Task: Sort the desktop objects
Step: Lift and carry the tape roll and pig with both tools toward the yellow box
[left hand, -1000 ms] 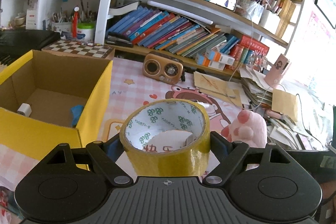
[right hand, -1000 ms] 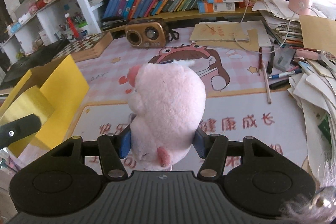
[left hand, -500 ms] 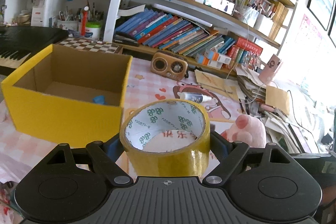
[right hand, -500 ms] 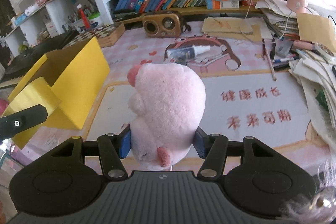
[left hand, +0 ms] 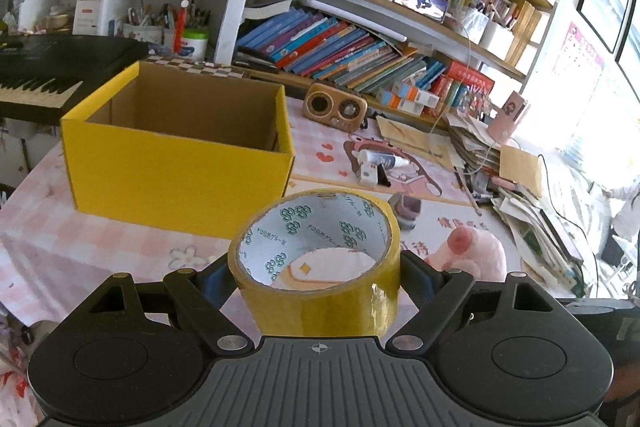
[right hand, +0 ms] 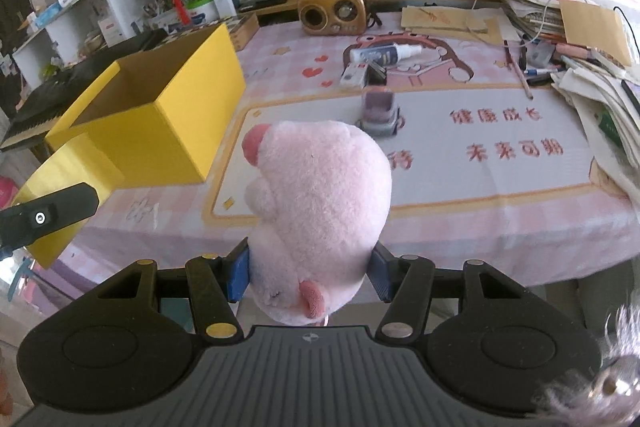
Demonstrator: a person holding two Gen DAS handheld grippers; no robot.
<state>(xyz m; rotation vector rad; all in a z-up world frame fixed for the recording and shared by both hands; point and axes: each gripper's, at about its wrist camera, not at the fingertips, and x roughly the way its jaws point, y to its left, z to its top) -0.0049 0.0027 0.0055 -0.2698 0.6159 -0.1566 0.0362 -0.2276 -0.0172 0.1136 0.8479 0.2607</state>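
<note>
Your left gripper [left hand: 316,277] is clenched on the yellow tape roll [left hand: 320,267], one blue pad pressed to each side of it, with the roll's open core facing up toward the camera. The roll is held clear above the pink checked tablecloth [left hand: 100,239]. Ahead and to the left of this tool stands the yellow cardboard box [left hand: 176,163], open at the top; its floor is hidden from this angle.

Your right gripper [right hand: 308,275] is clenched on the pink plush pig [right hand: 320,203], its blue pads [right hand: 237,275] sunk into the toy's sides, snout pointing up and to the left. The pig also hangs above the cloth, near the table's front edge. The same box [right hand: 160,119] sits forward and left of this tool. Straight ahead, beyond the pig, a small purple toy [right hand: 378,111] stands on the mat, with a white spray bottle [right hand: 384,53] lying further back.
</note>
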